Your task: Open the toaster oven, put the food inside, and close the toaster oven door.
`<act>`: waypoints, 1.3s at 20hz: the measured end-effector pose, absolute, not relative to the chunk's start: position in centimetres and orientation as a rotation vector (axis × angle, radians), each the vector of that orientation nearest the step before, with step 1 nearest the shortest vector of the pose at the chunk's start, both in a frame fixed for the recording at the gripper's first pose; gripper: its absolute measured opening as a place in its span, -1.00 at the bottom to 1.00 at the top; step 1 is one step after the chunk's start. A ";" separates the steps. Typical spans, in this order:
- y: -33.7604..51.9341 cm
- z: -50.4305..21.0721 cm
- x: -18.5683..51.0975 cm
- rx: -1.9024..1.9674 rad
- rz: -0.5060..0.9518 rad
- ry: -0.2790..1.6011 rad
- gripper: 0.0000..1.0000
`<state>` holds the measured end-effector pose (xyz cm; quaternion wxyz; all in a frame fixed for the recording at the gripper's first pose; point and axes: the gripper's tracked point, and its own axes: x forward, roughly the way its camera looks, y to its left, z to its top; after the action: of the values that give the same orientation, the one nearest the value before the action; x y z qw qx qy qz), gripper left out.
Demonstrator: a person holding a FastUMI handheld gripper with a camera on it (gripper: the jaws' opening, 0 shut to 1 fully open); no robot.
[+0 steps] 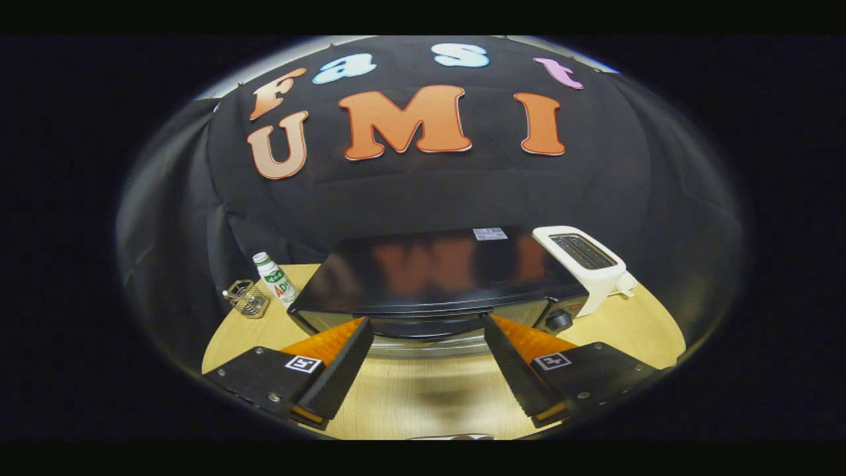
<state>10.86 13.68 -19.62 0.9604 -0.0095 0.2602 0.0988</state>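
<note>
Two black-and-orange gripper (428, 330) fingers spreading wide, grasping nothing, closed black glossy toaster oven (436, 281) sitting centre frame, small wire basket (247, 298) and white green-labelled bottle (275, 277) standing at left, white slot toaster (585, 262) at right.

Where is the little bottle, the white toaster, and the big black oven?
Small white bottle with green cap (274, 276), gripper view, on its label.
White plastic pop-up toaster (590, 264), gripper view, on its side wall.
Black toaster oven (436, 271), gripper view, on its glossy top, beyond the open claw (428, 330).
</note>
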 end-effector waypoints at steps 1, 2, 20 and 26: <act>13.3 -18.8 10.8 -0.014 0.195 0.516 1.00; 13.0 -17.9 10.6 -0.006 0.192 0.503 1.00; -2.9 6.4 3.1 0.023 0.024 0.102 1.00; -8.6 6.3 1.0 -0.024 -0.035 0.072 1.00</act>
<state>0.98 -8.65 6.31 0.9991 -0.0119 0.0360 -0.0174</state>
